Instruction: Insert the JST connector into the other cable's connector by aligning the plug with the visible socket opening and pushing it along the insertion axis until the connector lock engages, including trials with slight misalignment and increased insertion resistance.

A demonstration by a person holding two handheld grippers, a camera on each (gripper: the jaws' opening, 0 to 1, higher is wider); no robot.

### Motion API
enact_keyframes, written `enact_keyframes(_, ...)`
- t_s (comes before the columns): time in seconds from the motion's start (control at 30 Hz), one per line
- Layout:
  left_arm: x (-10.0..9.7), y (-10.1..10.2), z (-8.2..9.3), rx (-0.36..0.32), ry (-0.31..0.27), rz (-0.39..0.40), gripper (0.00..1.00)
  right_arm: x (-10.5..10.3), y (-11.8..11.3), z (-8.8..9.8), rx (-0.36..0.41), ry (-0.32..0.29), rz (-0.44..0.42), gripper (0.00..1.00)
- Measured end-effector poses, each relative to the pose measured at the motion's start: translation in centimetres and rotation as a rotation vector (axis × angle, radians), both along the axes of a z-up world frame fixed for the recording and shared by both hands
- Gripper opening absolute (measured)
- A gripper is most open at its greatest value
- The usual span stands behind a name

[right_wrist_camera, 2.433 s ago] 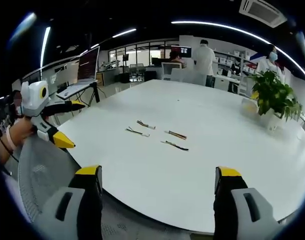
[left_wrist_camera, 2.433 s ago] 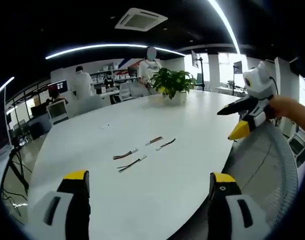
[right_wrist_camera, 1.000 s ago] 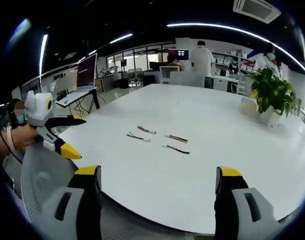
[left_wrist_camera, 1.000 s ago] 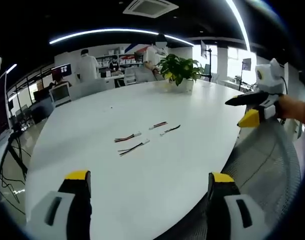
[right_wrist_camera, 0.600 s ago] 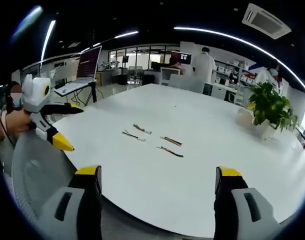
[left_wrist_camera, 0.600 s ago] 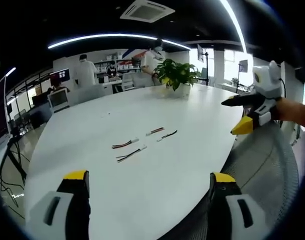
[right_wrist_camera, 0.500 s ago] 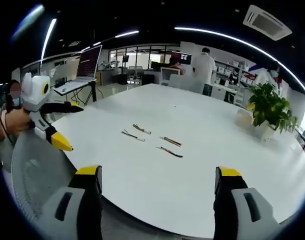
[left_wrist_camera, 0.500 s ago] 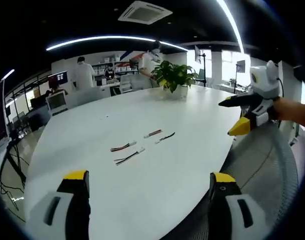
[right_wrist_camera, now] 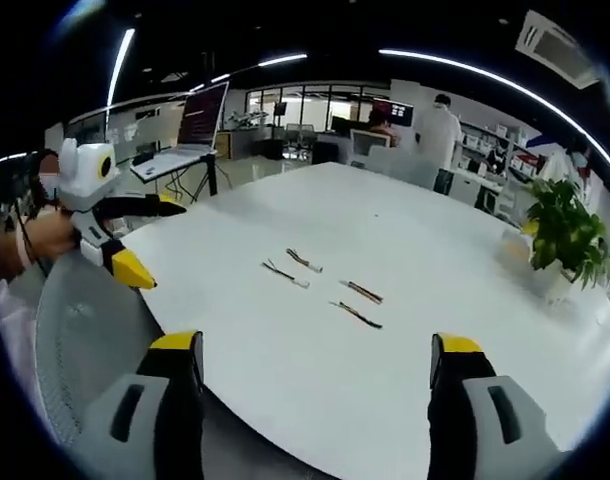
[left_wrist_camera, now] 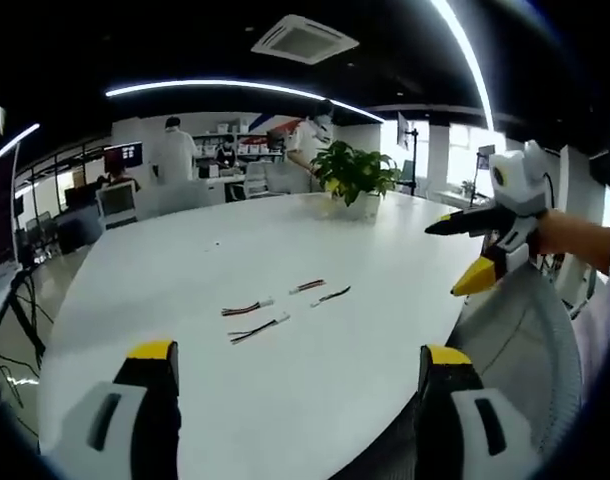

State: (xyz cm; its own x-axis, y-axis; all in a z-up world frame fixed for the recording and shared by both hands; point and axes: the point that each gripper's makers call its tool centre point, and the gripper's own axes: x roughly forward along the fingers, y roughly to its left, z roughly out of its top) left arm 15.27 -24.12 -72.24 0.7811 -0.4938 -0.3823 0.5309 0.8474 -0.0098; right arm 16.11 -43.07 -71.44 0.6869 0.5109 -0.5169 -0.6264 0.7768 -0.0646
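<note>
Left gripper and right gripper: jaws spread wide, holding nothing, both poised short of the white worktop edge. Four short JST cables lie loose near mid-worktop, well apart from either gripper; in the right gripper view they form two pairs. Judged light, limp in the wires, rigid only at the small plastic housings, which are the likely place to grasp. No legible writing or brand. Potted plant beyond.
</note>
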Motion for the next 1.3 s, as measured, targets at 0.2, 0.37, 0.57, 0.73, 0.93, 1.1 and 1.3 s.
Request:
enact_keyframes(0.2,0.3,0.9,2.6,-0.031,-0.033,0.015,0.99,1.2,0.5,1.7,0.040,-0.014,0.051,0.91)
enact_keyframes(0.37,1.5,2.5,5.1,-0.023,-0.082,0.021,0.99,3.3,-0.2,3.3,0.016,-0.069,0.079,0.91)
enact_keyframes(0.57,3.4,4.7,6.6,0.056,-0.134,0.013,0.99,5.5,-0.4,4.9,-0.005,-0.119,0.156,0.87)
enact_keyframes(0.73,5.2,6.5,6.4,0.158,-0.157,0.006,0.99,7.0,-0.4,5.5,0.020,-0.128,0.184,0.85)
enact_keyframes(0.93,6.4,7.5,4.8,0.171,-0.131,0.004,0.99,8.3,-0.8,5.3,-0.038,-0.138,0.219,0.79)
enact_keyframes(1.1,7.0,7.4,4.3,0.150,-0.124,-0.001,0.99,9.5,-1.0,5.7,-0.039,-0.149,0.227,0.80)
enact_keyframes(1.3,8.5,6.6,4.5,0.080,-0.135,-0.024,0.99,10.9,0.1,5.7,0.023,-0.165,0.281,0.76)
